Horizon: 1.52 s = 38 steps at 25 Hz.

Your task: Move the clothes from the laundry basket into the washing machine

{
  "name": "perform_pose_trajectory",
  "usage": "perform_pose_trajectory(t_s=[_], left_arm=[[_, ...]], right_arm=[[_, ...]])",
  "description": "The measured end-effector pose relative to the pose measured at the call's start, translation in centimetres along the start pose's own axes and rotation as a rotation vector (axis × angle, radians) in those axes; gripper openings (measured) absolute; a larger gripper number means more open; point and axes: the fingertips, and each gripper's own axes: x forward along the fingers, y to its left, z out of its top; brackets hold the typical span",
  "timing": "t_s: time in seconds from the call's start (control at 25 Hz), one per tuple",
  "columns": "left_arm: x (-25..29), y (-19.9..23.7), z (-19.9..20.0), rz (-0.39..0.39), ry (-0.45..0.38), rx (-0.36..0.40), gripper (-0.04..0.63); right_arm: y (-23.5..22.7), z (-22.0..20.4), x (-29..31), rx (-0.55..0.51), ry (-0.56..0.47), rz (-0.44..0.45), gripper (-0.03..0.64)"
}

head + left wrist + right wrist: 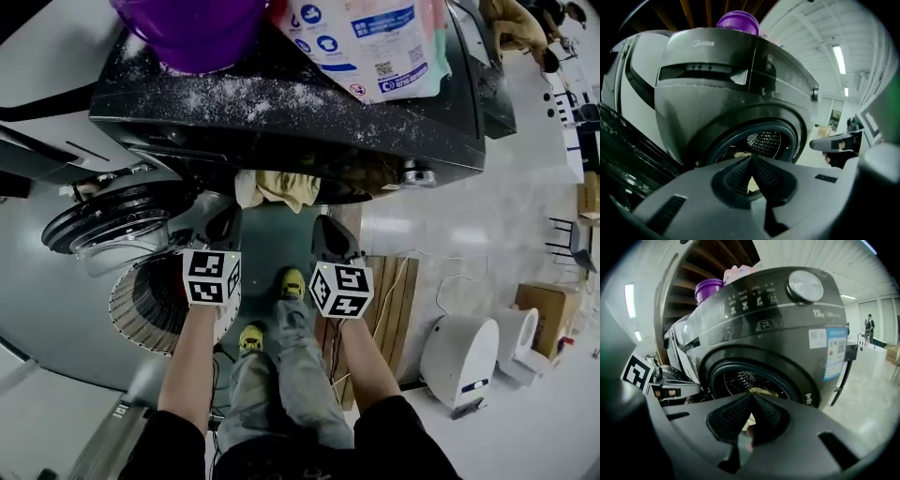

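Yellow-cream cloth [277, 187] hangs crumpled at the washing machine [281, 117] mouth, whose round rim opens wide onto the drum. My left gripper [225, 220] and right gripper [325, 230] are each clamped on it. The open door [112, 234] juts out at left above the laundry basket [145, 305]; a purple basin [192, 33] sits on top.

Dark grey washer [281, 112], flecked with white powder on top; blue-and-white label [834, 352] on front. Purple tub [192, 33]. White bag [370, 47] with blue print. Pale yellow cloth [277, 187]. Silver drum [764, 140], dotted with holes. Grey left gripper [223, 217] and right gripper [323, 230], each with black-and-white square markers. Yellow shoes [292, 281], grey trousers [291, 375]. White ribbed basket [141, 305].
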Motion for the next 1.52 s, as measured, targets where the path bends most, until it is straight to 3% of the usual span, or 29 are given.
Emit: perform_pose_trajectory(t_s=[0.32,0.72,1.0,1.52], left_arm=[[-8.5,-1.6,4.8,0.002,-0.011,0.025,0.011],[-18.9,-4.9,14.2,0.006,-0.139,0.052,0.011],[-25.8,-5.5,19.1,-0.004,-0.215,0.077,0.011],[-34.4,-6.7,23.4,-0.017,-0.280,0.195,0.011]], right_arm=[[1.4,5.6,-8.9,0.034,-0.045,-0.045,0.005],[2.4,13.6,-19.7,0.064,-0.159,-0.100,0.005],[5.0,16.1,-26.2,0.067,-0.199,-0.101,0.005],[7.8,18.7,-34.7,0.102,-0.277,-0.125,0.005]])
